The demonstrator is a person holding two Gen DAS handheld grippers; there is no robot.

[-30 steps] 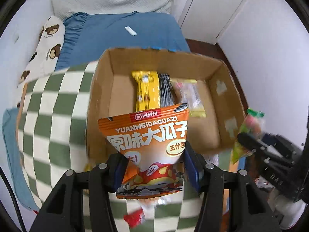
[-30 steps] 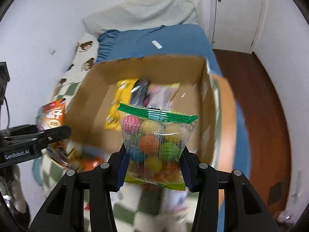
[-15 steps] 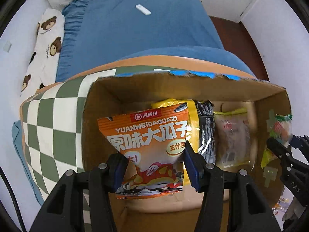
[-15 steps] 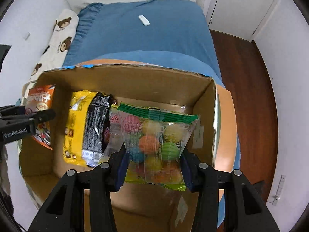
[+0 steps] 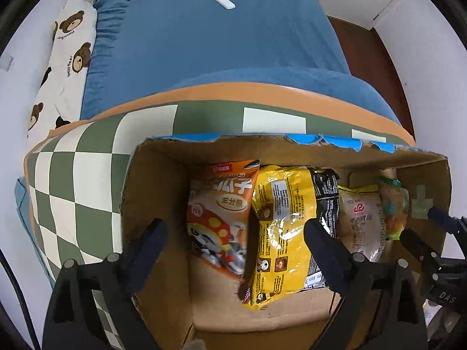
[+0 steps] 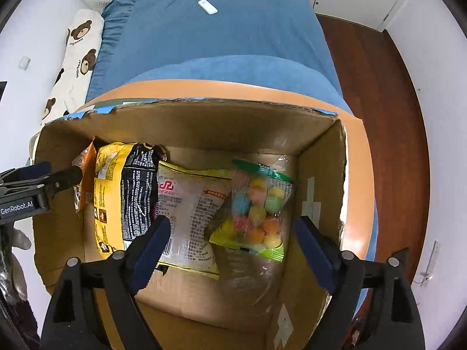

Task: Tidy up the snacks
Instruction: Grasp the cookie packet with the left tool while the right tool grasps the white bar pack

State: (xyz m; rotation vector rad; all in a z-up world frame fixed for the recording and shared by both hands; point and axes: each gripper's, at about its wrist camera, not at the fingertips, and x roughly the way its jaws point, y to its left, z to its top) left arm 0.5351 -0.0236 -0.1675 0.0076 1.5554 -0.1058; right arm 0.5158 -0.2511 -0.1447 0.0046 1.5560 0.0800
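Note:
An open cardboard box [image 5: 262, 148] [image 6: 221, 116] holds a row of snack bags. The orange sunflower-seed bag [image 5: 221, 213] lies at the left end, leaning on a yellow bag [image 5: 280, 227] [image 6: 111, 192]. My left gripper [image 5: 235, 230] hangs over it with its jaws opening, and the pads do not touch the bag. At the right end lies the clear bag of coloured candy balls [image 6: 256, 207] beside a pale bag [image 6: 189, 218]. My right gripper [image 6: 232, 224] is above it, jaws opening, with the bag loose below them.
The box sits on a green-and-white checked tablecloth [image 5: 87, 180]. Behind it is a bed with a blue sheet [image 5: 219, 43], a white remote [image 5: 223, 0] and a bear-print pillow [image 5: 67, 58]. Wooden floor [image 6: 379, 102] lies to the right.
Both grippers came over the box and sank into it. Each then spread its jaws, and the orange bag and the candy bag dropped onto the row of snacks.

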